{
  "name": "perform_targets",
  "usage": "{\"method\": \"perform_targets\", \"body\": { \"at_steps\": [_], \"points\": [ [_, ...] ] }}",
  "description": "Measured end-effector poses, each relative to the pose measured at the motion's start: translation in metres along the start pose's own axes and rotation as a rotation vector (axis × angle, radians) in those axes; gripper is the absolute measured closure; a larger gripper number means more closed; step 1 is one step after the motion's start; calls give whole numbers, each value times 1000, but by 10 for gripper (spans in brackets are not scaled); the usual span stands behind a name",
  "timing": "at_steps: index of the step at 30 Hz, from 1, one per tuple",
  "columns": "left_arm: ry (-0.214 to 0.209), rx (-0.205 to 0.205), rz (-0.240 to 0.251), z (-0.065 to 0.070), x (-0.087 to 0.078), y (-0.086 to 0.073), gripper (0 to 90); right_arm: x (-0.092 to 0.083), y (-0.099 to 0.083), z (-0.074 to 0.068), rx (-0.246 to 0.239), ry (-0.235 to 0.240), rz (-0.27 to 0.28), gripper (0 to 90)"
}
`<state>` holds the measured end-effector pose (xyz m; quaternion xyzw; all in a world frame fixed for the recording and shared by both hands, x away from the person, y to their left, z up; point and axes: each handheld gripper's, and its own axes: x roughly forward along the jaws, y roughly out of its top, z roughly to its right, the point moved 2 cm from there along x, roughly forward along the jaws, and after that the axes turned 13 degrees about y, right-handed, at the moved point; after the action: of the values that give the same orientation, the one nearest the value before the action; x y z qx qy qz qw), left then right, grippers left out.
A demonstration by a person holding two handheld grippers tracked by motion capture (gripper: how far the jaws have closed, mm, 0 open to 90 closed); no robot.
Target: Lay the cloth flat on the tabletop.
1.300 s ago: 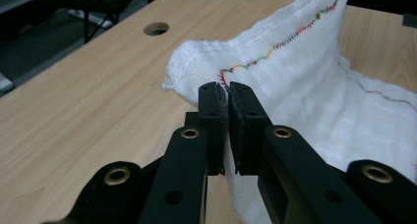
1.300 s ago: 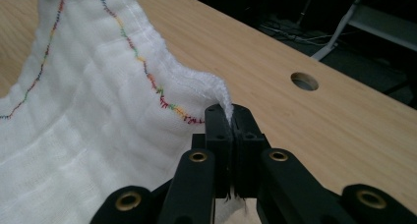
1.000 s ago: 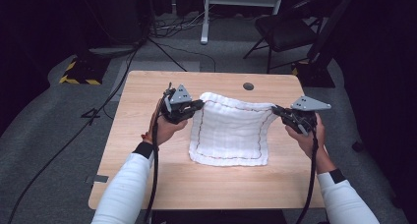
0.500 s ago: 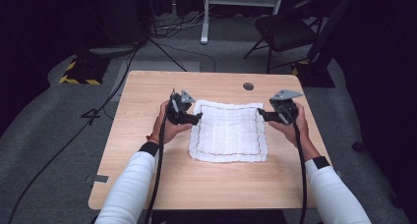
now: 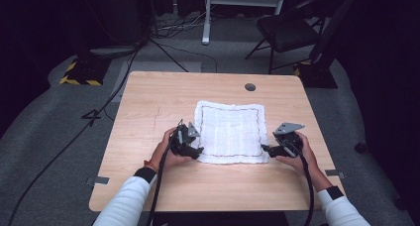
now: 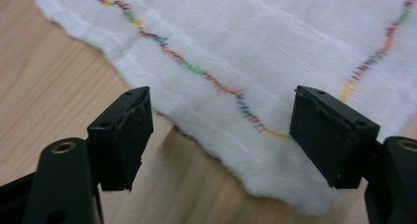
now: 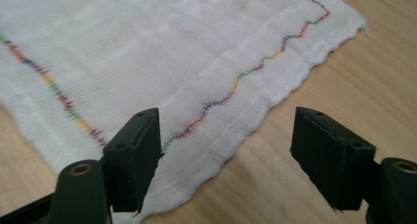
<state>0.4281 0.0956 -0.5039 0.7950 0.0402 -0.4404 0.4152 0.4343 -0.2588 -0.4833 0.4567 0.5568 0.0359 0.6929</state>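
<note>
A white cloth [image 5: 229, 131] with a wavy multicolour stitched border lies flat on the wooden table [image 5: 148, 97]. My left gripper [image 5: 198, 151] sits low at the cloth's near left corner. In the left gripper view the cloth [image 6: 246, 47] corner lies between the parted jaws of my left gripper [image 6: 221, 116], untouched by the pads. My right gripper [image 5: 265, 148] is at the near right corner. In the right gripper view my right gripper [image 7: 226, 135] straddles the edge of the cloth [image 7: 147, 47] without pressing it. Both pairs of jaws have just been opening.
A dark round grommet [image 5: 250, 86] sits in the table's far edge. Beyond the table stand a black chair [image 5: 292, 32], a white frame [image 5: 242, 3] and a yellow-black striped base [image 5: 79, 75], with cables on the grey floor.
A second ago both grippers held the cloth's corners raised. They have let go, the cloth has settled flat, and both hands have come down to its near corners with jaws parted.
</note>
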Motion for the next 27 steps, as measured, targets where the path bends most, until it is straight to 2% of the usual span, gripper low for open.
{"method": "perform_targets", "body": {
  "at_steps": [2,4,6,7,12,16,22,27],
  "points": [
    [0,-2,4,3,-3,-3,250,-1,-5,-4,-9,11,-24,271],
    [-45,-34,-5,3,-5,-7,250,0,-10,-9,-25,8,-51,265],
    [-63,-62,-10,3,-7,-12,250,1,-17,-11,-28,6,-78,256],
    [-60,-61,-8,4,-9,-14,250,0,-22,-11,-21,2,-97,252],
    [-73,-89,1,7,-14,-22,250,-6,-33,-12,23,16,-65,256],
    [-66,-62,8,16,-20,-25,250,-11,-40,-18,14,29,-62,263],
    [-101,-53,10,31,-29,-30,249,-22,-52,-28,8,43,-68,263],
    [-113,-5,27,44,-39,-34,246,-31,-63,-33,35,67,-67,263]
  ]
}}
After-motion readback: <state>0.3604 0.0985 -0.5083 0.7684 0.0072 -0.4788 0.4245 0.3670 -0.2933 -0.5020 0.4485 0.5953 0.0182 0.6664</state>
